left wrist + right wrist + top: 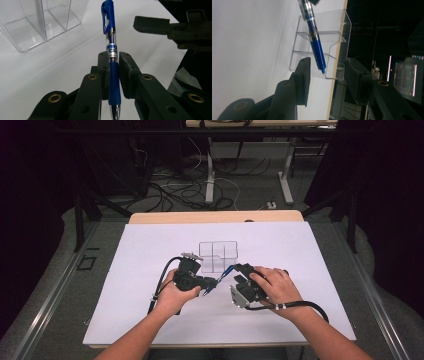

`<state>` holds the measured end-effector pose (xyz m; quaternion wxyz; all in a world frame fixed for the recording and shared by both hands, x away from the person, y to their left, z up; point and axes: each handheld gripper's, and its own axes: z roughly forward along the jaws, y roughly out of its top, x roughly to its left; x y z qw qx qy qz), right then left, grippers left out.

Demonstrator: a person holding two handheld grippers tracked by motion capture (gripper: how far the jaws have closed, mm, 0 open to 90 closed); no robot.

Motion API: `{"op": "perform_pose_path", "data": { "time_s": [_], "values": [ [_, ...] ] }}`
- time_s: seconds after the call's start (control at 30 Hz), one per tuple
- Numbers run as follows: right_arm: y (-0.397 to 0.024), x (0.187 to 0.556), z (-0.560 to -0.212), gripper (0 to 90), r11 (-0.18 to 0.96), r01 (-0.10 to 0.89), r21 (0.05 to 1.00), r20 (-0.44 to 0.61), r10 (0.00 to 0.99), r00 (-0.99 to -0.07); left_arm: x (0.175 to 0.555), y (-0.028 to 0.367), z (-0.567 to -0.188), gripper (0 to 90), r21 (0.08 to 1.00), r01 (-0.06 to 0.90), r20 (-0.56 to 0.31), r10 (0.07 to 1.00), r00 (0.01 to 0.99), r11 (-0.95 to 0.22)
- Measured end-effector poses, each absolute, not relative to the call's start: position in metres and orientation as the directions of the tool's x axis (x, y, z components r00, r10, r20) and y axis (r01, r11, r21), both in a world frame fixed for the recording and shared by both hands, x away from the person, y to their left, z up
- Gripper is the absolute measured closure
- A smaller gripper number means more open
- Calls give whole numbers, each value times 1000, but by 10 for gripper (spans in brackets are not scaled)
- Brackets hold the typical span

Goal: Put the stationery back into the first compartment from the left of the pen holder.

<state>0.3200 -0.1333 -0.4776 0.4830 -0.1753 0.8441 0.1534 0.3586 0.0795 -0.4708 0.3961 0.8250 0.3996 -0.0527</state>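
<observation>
A blue click pen (225, 272) is held above the white sheet by my left gripper (212, 282), which is shut on its rubber grip. In the left gripper view the pen (111, 30) stands up between the jaws of my left gripper (113, 56), clip end away from the camera. My right gripper (235, 269) faces it from the right. In the right gripper view my right gripper (327, 63) is open, and the pen's (314, 37) clip end hangs in the gap between the jaws without touching either. A clear divided organizer (218, 256) stands just behind both grippers.
The white sheet (150, 250) covers most of the table, with a wooden edge (215, 216) at the far side. The organizer (37, 22) (322, 37) has nothing in its compartments. Beyond the table are floor cables and table legs.
</observation>
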Motion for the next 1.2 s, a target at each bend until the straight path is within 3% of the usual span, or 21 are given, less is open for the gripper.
{"op": "perform_pose_path", "data": {
  "time_s": [0.3, 1.2],
  "values": [
    [-122, 319, -479, 649, 869, -493, -31, -867, -269, -420, 357, 74, -472, 796, 612, 693, -401, 605, 687, -381],
    [-112, 316, -494, 790, 826, -545, -142, -827, -402, -393, 350, 66, -468, 795, 616, 682, -402, 587, 703, -395]
  ]
}}
